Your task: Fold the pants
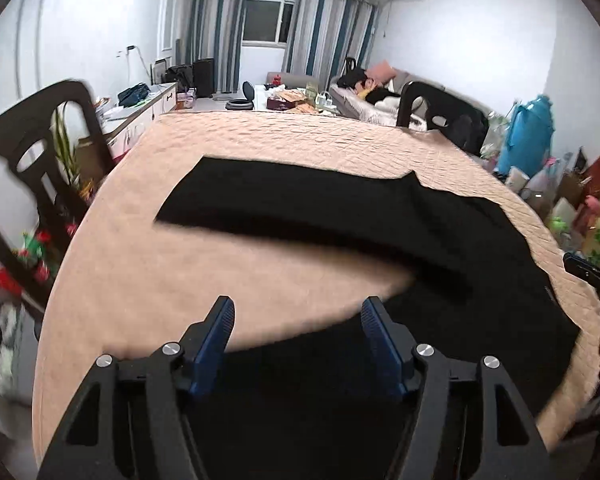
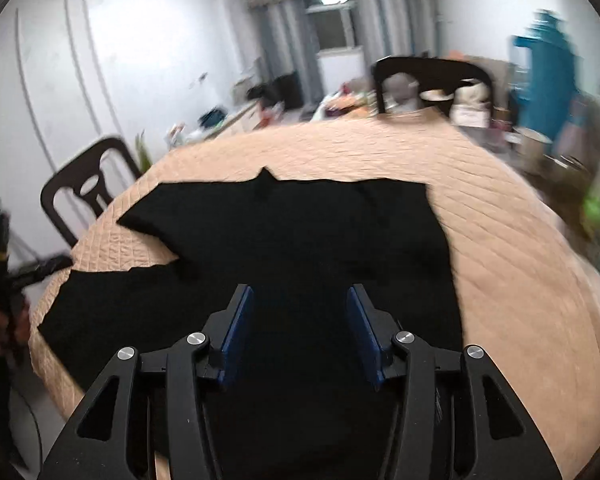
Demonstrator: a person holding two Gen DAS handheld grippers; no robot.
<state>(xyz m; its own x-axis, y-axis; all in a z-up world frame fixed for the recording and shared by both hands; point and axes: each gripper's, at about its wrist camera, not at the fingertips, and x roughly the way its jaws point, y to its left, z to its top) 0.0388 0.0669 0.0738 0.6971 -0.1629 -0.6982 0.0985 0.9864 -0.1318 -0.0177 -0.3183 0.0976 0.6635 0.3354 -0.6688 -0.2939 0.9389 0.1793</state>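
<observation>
Pants: the black pants lie spread on the peach quilt, across the middle of the frame.
Left gripper: your jaws are apart, empty.
Right gripper: also released, low centre, over the dark cloth.

No text, label, brand, number or sign can be read in either wrist view. A small tag-like mark sits at the edge of the black cloth pants, far right of the left tool, but it is too small and blurred to make out.
</observation>
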